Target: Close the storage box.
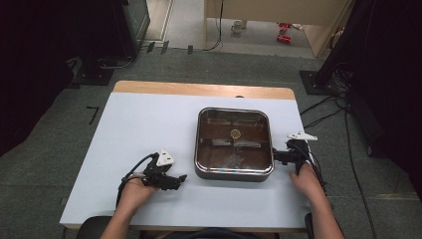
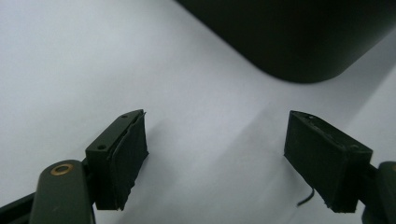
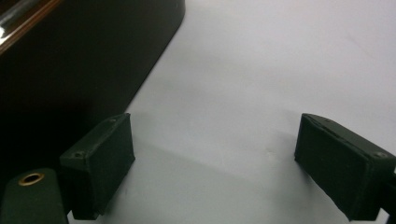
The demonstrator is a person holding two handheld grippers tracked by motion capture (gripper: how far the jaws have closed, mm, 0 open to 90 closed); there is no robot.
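A square metal pan (image 1: 234,143) with a dark interior sits right of centre on the white worktop (image 1: 129,129), toward its near edge. Both tongs are released: the left gripper (image 1: 180,178) lies near the pan's near-left corner, the right gripper (image 1: 275,157) just beside its right wall. Lifting it level probably needs matched holds on opposite rims.

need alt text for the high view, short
A square metal pan with a glass lid sits on a white table, a person's two hands holding grippers on either side of it. The left gripper rests on the table short of the pan's near-left corner; the right gripper is at the pan's right edge. Grey carpet and cables surround the table.
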